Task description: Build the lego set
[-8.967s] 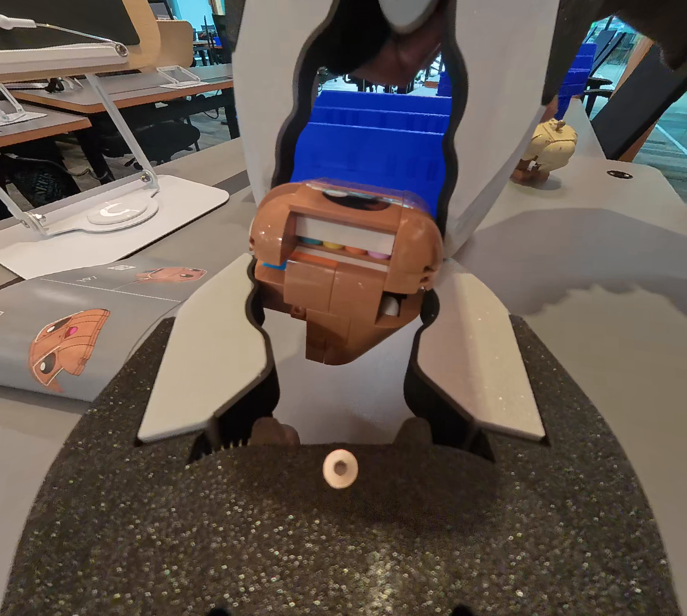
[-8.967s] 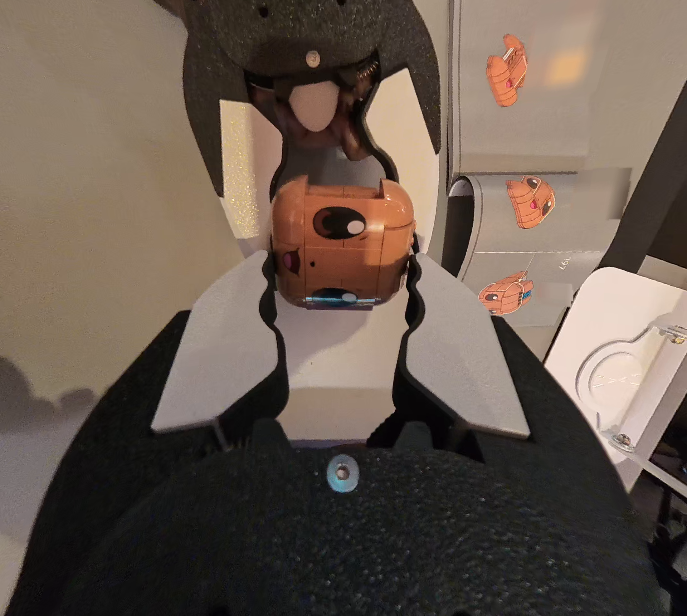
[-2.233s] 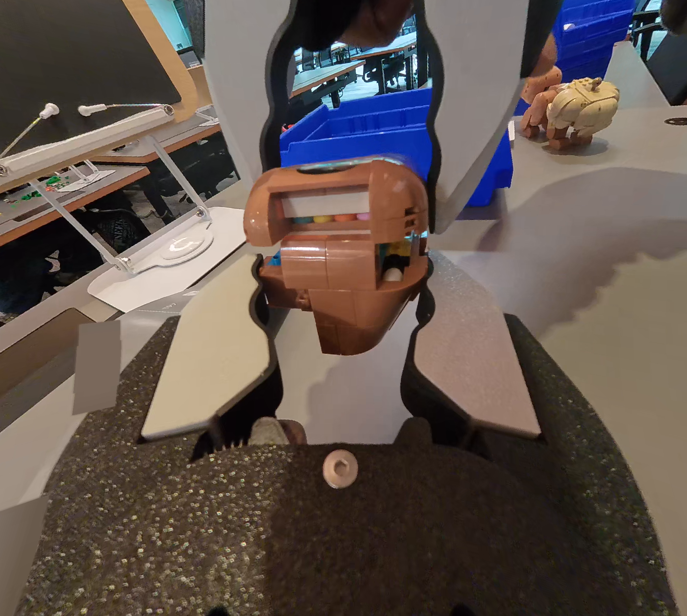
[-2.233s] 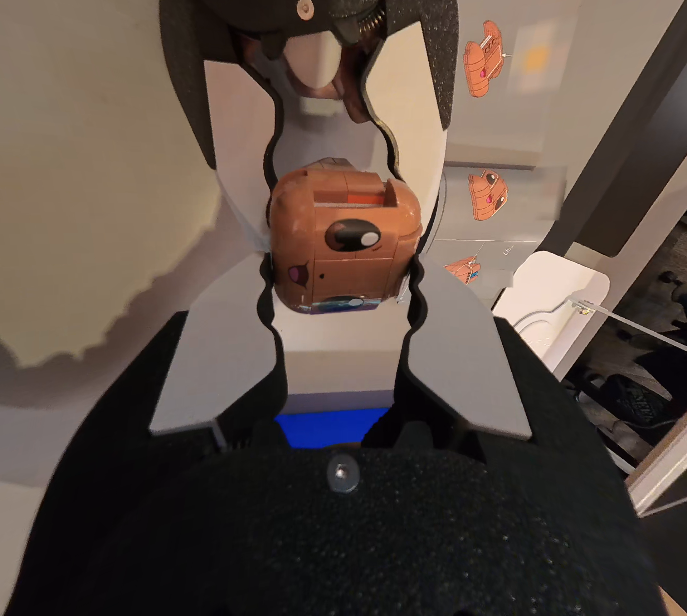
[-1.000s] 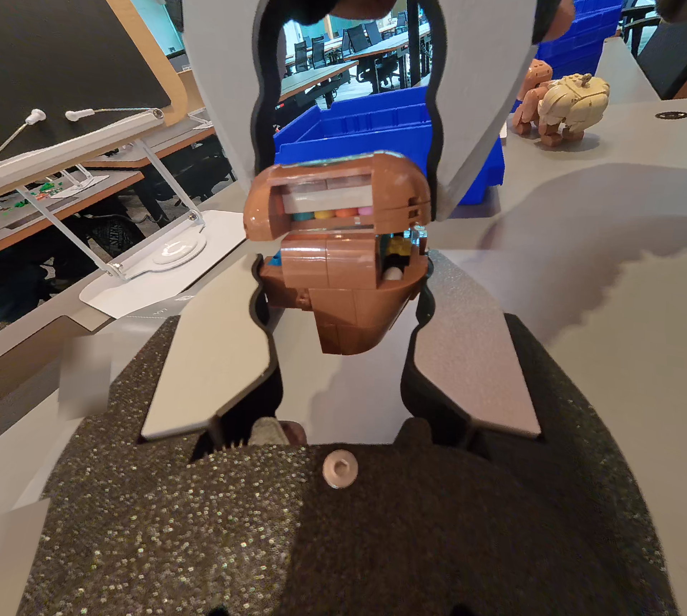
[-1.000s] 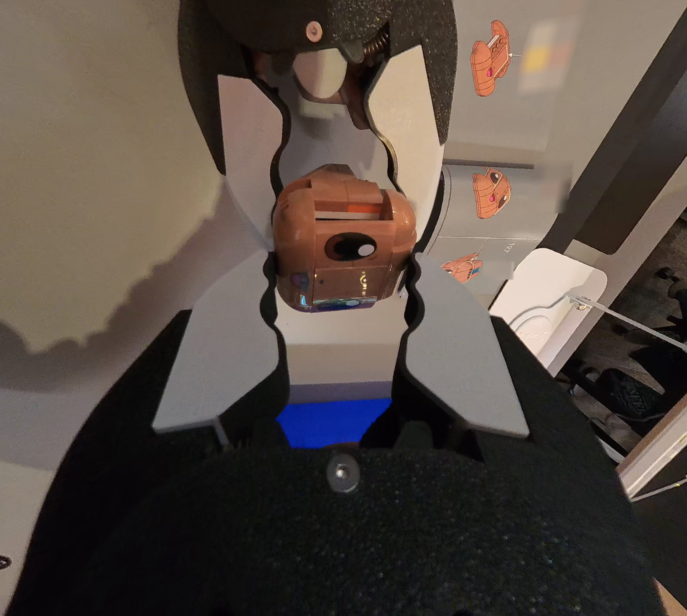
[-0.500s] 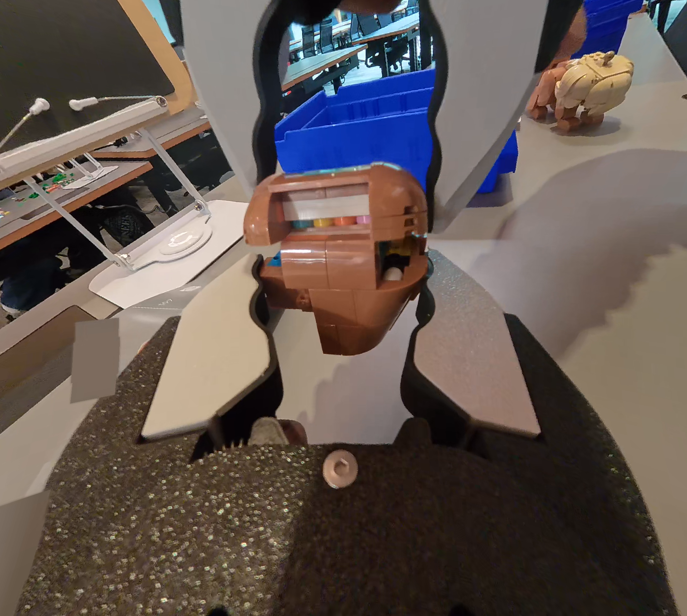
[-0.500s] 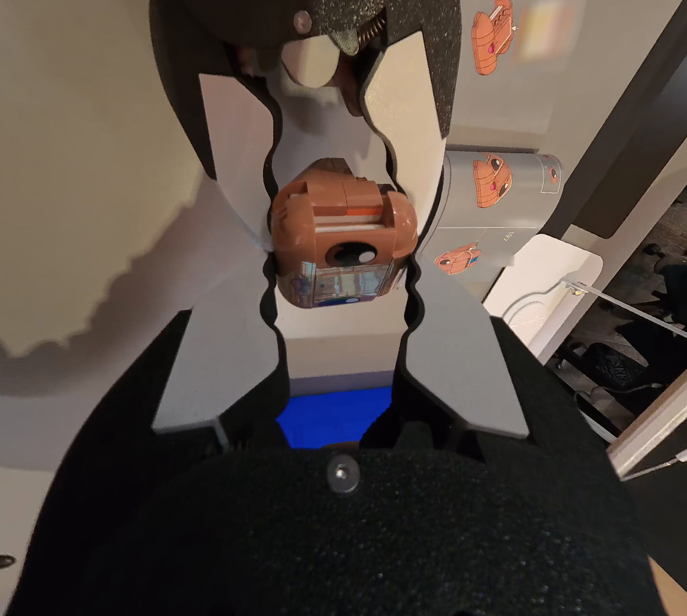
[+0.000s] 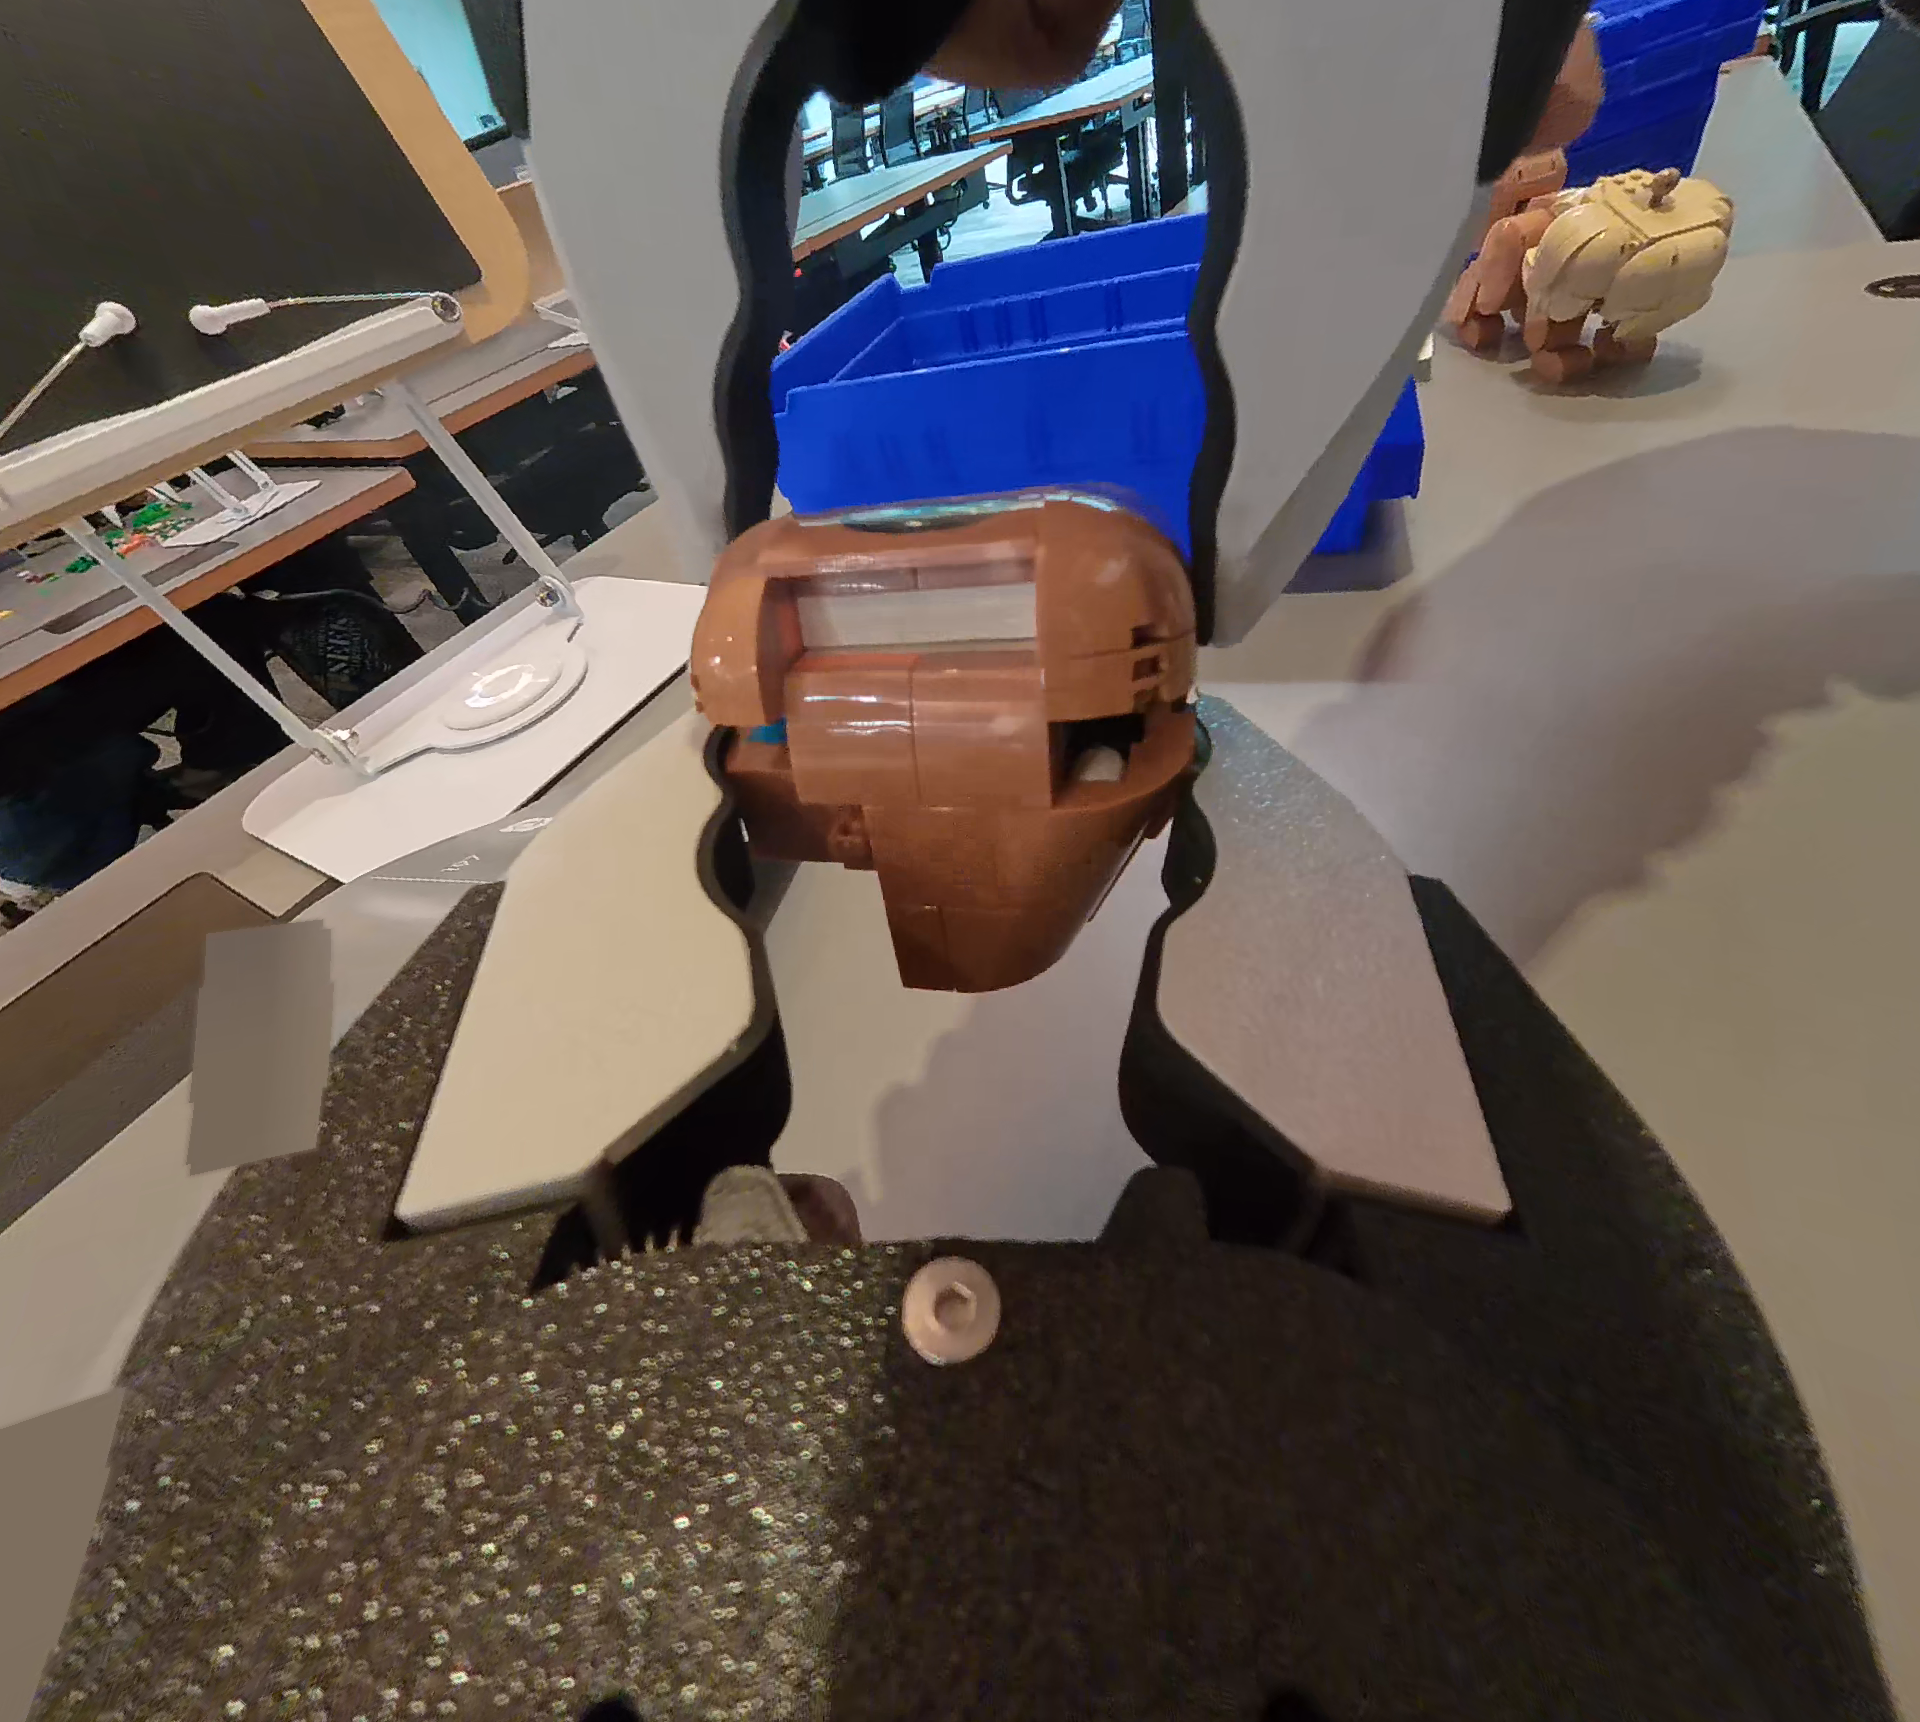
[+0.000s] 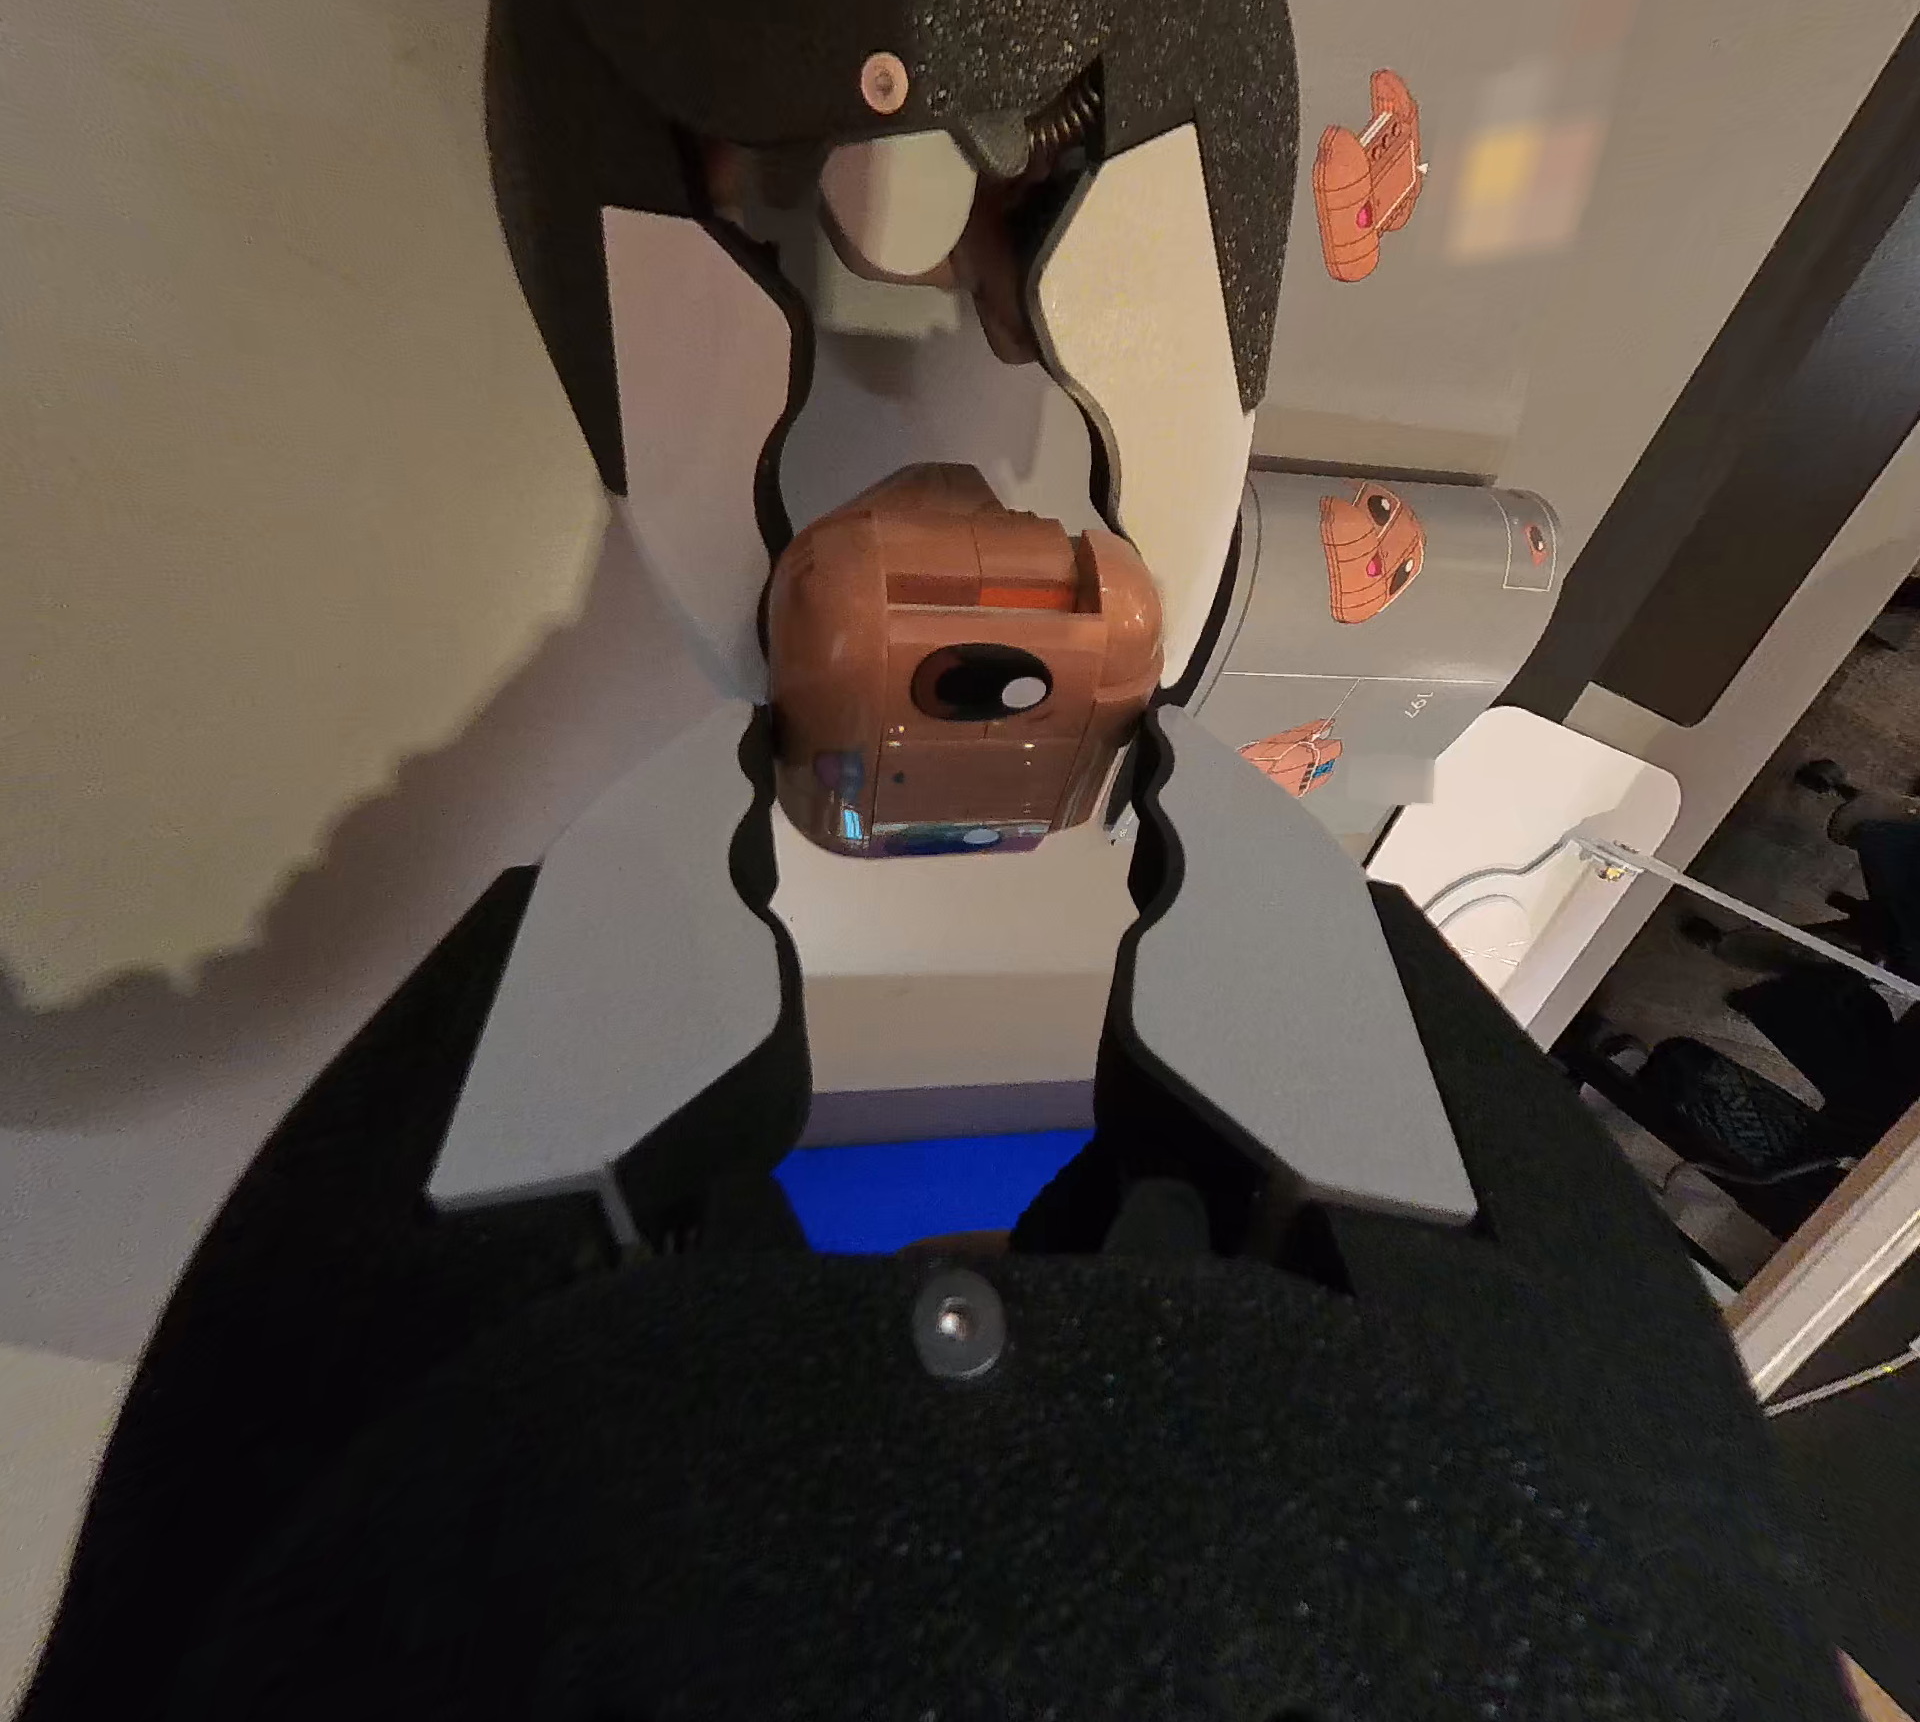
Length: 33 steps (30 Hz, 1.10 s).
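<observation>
— Between the tips of both tools, what is that brown lump?

— Between them hangs a brown lego model, glossy and rounded, built of smooth curved bricks with a pale grey slot across its upper part and a blunt wedge tapering down toward the left tool. From the right tool its other face shows: a black oval eye with a white glint, and an orange strip in a recess above it.

— How do the tools hold it?

— Each is closed on the model from opposite ends, facing the other. Flat, pale grey fingers with wavy black rubbery edges press its sides; the bodies behind them are coarse, black, speckled foam-like material, each with a small screw at the centre.

— And under it?

— A smooth, matt grey table, well below the model, carrying the tools' scalloped shadows. Beyond the left tool's tips stands a blue plastic bin with ribbed walls; farther right, a tan and brown lego animal. Left of the tips, a white stand with thin metal legs.

— Anything by the right tool?

— Past its tips and rightward lies an open grey instruction booklet printed with orange drawings. The room behind has rows of desks and chairs.
</observation>
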Tool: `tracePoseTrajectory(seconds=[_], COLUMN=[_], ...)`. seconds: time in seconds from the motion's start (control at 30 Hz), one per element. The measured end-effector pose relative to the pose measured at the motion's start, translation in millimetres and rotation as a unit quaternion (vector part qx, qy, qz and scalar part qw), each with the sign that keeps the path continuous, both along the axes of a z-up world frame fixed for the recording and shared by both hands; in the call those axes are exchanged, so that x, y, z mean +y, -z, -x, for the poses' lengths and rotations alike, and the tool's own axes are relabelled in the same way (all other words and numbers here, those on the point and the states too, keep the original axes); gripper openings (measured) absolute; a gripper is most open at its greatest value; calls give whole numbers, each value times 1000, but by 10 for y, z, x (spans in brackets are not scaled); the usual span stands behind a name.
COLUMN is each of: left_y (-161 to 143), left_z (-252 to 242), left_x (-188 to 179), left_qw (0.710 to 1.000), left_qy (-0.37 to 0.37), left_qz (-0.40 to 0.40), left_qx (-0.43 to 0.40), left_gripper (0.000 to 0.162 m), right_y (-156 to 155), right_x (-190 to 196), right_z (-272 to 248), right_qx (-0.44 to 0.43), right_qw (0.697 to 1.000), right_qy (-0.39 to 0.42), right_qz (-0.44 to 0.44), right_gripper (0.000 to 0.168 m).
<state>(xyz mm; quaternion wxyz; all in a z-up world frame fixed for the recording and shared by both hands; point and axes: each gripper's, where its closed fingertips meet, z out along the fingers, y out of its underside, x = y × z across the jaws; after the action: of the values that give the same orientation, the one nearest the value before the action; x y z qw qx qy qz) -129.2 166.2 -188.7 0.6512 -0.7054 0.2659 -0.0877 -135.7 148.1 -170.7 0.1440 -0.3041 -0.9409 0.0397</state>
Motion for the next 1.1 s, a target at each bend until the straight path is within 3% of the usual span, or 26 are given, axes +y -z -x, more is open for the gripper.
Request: tracePoseTrajectory(seconds=[0.4,0.53,1.1], left_y=[13,27,122], left_z=[-4,0,-26], left_x=[3,5,1], left_qw=[1000,1000,1000], left_qy=[1,1,6], left_qz=[2,4,24], left_qx=[-2,0,6], left_gripper=[79,79,78], right_y=[-145,-112,-6], right_x=[-14,-50,-42], right_z=[8,-2,-12], right_qx=[31,25,-4], right_qw=[999,999,999], right_qy=[0,-3,-4], right_qz=[25,44,52], right_gripper=[62,55,56])
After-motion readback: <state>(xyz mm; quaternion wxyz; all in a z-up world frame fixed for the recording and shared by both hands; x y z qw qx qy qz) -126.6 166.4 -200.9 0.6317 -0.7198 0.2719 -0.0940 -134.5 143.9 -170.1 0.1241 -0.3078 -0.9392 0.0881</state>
